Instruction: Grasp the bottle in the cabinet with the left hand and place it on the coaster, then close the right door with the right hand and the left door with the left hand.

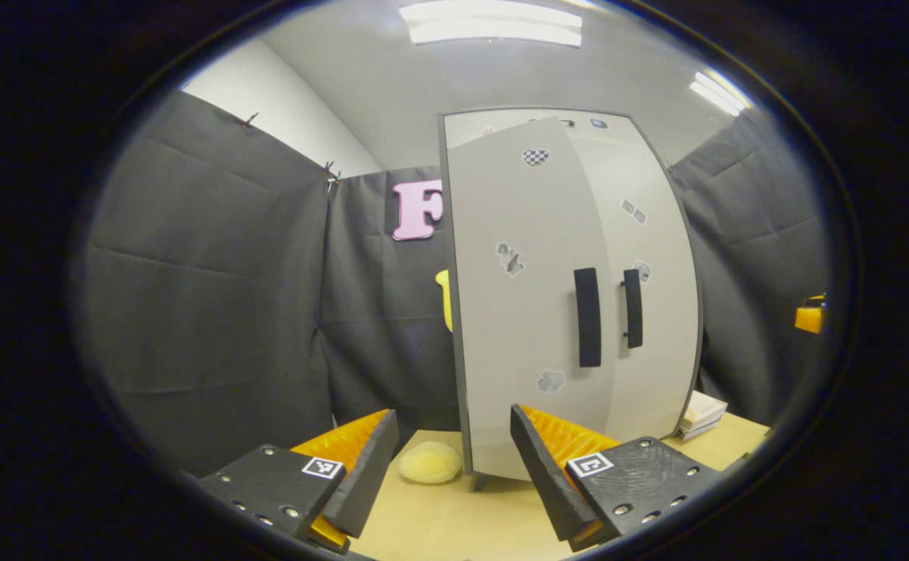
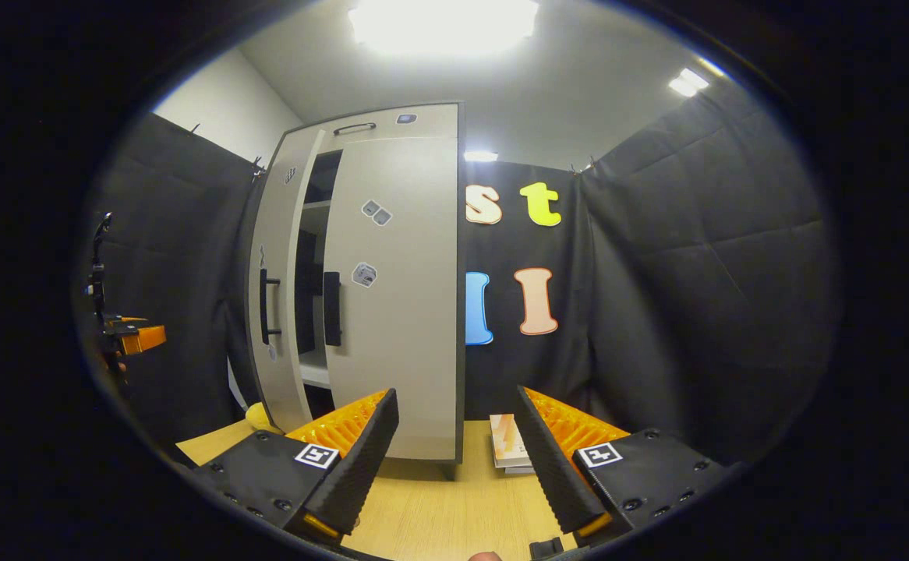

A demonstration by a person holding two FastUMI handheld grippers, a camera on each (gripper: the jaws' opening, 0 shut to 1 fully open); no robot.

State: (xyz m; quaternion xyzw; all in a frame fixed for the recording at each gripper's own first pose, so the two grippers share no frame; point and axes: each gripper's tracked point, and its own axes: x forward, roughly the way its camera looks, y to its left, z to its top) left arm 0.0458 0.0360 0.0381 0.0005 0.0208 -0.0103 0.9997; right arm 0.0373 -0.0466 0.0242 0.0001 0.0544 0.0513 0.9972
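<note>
Left gripper [image 1: 450, 467]: you hold it low over the tabletop [image 1: 454, 522], fingers spread wide, nothing between them. It faces the cabinet [image 1: 579, 296] from the left-front, a stand-off that suits lining up on the left door.

Just beyond the fingers a pale yellow round pad [image 1: 429, 461] lies on the tabletop, near the cabinet's left foot. You may take it for the coaster, though no bottle stands on it as far as this angle shows. Bottle location: cannot tell. The cabinet interior that shows in the right gripper view is dark, and no bottle can be made out there.

Left door [image 1: 532, 296]: swung out towards you, its black handle [image 1: 588, 317] on the free edge, so a push on the panel should suffice. Right door [image 1: 649, 296]: sits further back, nearly flush, with its own handle [image 1: 632, 308] just beside.

In the right gripper view a dark gap [image 2: 310, 265] stands between the doors, so neither is judged fully closed.

Right gripper [image 2: 458, 460]: likewise wide and empty, low over the tabletop, aimed past the cabinet's right side. A small stack of books [image 2: 509, 444] lies flat just right of the cabinet foot, clear of the door swing.

Far left in that view, your left gripper appears at the edge.
</note>
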